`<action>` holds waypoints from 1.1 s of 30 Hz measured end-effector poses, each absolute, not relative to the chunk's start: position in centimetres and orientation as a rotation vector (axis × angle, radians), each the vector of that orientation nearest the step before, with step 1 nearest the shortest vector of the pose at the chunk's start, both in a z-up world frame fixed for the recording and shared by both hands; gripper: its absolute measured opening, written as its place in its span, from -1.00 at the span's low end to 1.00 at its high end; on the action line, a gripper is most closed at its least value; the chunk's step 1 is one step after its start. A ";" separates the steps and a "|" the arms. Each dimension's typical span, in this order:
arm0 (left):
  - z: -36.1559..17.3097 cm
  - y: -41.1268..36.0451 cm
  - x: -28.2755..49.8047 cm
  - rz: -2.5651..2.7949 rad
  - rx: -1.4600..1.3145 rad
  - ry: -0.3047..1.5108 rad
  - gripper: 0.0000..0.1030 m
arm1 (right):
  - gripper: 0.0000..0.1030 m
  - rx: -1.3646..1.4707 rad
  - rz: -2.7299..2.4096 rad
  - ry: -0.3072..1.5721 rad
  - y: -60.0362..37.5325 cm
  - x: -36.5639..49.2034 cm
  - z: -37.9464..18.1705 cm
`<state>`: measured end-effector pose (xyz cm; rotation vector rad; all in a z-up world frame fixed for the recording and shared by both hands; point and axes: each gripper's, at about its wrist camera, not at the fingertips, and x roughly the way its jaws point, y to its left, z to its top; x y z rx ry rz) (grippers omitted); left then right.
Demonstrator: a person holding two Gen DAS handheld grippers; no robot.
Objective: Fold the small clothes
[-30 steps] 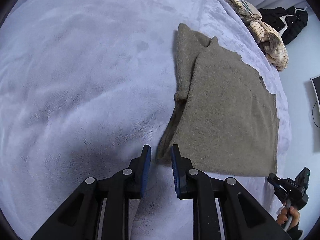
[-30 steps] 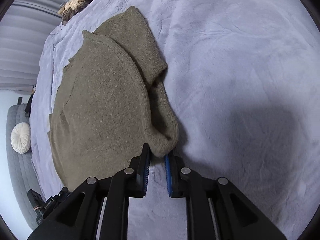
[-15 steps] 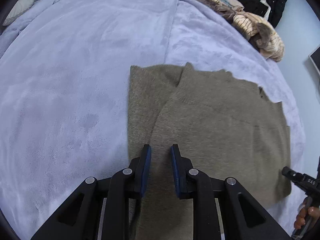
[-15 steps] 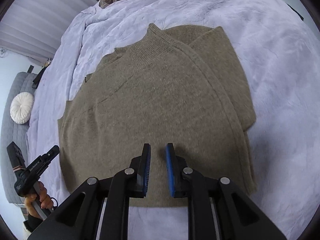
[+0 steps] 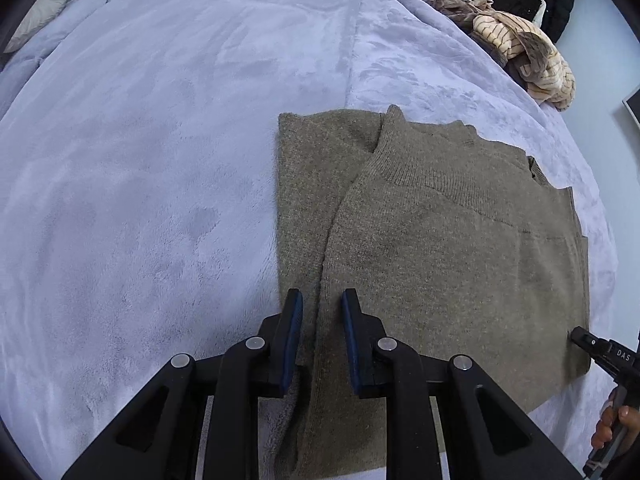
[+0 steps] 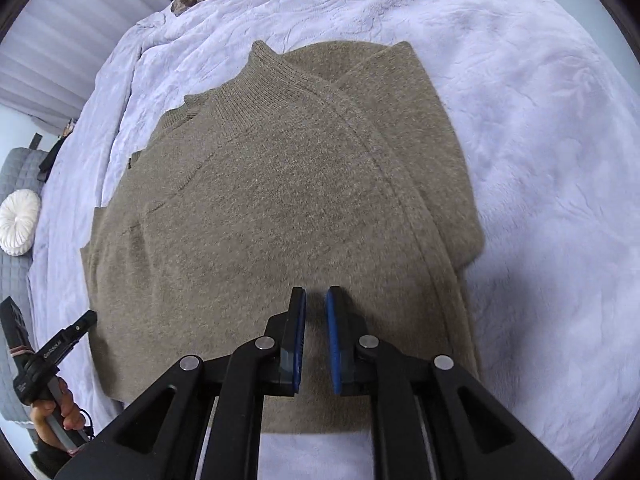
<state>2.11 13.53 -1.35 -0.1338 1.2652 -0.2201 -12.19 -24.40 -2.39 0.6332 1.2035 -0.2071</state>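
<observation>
Olive-brown knitted sweater (image 6: 260, 208) lies flat on the pale lilac plush bedspread (image 5: 160, 160), toward the edge of the bed nearest the person, with one sleeve folded in over the body. Judging by that, the sleeve folds are under way or finished and a crosswise fold is next. The left gripper (image 5: 322, 336) hovers over the sweater's near hem at one side, jaws narrowly apart with nothing pinched. The right gripper (image 6: 316, 336) hangs above the hem at the other side, its jaws closing, and whether knit is caught between them I cannot tell. Next move calls for both grippers to pinch the hem and carry it toward the collar.
</observation>
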 end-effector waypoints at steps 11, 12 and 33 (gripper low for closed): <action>-0.9 14.3 -0.9 -0.228 -0.126 1.325 -0.57 | -0.70 0.682 -0.144 1.243 -18.7 -15.6 -2.5; -0.9 14.3 -1.2 -0.226 -0.120 1.330 -0.57 | -0.66 0.687 -0.137 1.247 -18.2 -15.7 -2.6; -1.5 15.2 -5.1 -0.142 -0.060 1.364 0.90 | 0.21 0.688 0.036 1.298 -11.1 -14.7 -2.8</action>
